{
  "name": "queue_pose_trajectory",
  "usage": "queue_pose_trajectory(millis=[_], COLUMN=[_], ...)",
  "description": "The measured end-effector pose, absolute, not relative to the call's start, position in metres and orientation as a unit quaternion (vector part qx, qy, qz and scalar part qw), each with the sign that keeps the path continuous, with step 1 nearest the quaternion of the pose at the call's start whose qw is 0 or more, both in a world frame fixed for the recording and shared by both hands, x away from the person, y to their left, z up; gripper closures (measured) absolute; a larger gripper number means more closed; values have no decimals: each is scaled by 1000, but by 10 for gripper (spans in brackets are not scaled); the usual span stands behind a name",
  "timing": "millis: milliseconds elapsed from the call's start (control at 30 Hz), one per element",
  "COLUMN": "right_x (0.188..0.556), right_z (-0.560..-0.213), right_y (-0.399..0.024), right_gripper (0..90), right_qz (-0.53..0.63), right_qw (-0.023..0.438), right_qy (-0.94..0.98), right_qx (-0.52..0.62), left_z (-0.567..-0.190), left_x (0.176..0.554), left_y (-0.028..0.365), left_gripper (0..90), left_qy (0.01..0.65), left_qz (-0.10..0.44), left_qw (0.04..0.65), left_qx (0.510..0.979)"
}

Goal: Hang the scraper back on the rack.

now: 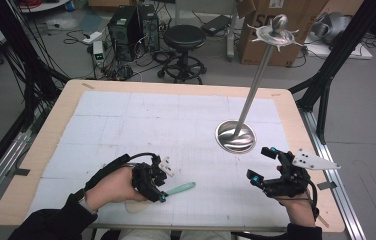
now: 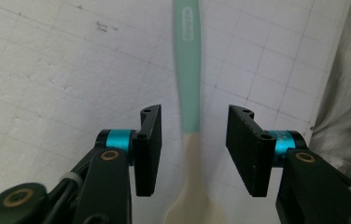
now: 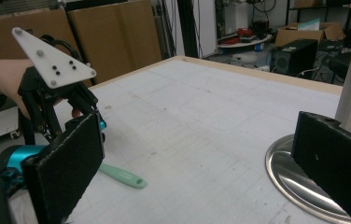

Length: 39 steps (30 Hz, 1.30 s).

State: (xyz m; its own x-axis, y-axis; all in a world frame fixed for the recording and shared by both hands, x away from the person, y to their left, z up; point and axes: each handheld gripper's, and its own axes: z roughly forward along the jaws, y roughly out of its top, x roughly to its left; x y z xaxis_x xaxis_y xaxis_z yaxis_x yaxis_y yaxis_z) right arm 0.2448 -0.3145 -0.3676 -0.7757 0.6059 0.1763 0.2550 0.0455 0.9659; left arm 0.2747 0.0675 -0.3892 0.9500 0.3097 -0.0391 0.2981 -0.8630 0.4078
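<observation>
A spoon with a mint-green handle and a cream bowl end (image 2: pixel 187 93) lies flat on the white gridded mat (image 1: pixel 141 120) that covers the wooden table (image 1: pixel 61 107), near the table's front edge and left of its middle. In the left gripper view the spoon runs straight up between the two black jaws, cream end nearest the camera and green handle pointing away. The left gripper (image 1: pixel 152 181) sits low over the spoon's cream end; its jaws stand apart on either side of the shaft with clear gaps, gripping nothing. From the high view the green handle projects from that gripper toward the middle of the mat. The right gripper (image 1: pixel 263 164), well apart from the spoon on its handle side, has its jaws spread wide and carries nothing. Just beyond the right gripper a round polished steel base (image 1: pixel 235 135) rests on the mat, and a slim metal pole (image 1: pixel 256 75) rises from it, leaning, to a ball-topped disc (image 1: pixel 277 31). Past the table's far edge stand a black round stool (image 1: pixel 184 37), two dark computer towers (image 1: pixel 133 25) and a cardboard box (image 1: pixel 276 35).
</observation>
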Motion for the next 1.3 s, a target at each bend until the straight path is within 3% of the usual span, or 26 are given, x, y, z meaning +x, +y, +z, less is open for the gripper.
queue_pose_trajectory(millis=[167, 1133, 1300], right_x=[245, 245, 245], right_z=[-368, -368, -369], right_y=[-314, -313, -314], right_gripper=[14, 14, 14], right_qz=[620, 621, 620], right_qw=[139, 138, 138], right_qy=[710, 709, 710], right_qx=[302, 305, 305], left_z=[-394, -406, -407], left_x=[275, 279, 280], left_y=[62, 42, 43], left_gripper=[656, 767, 805], left_qy=[160, 147, 145], left_qz=[9, -2, -4], left_qw=[174, 59, 63], left_qx=[972, 987, 987])
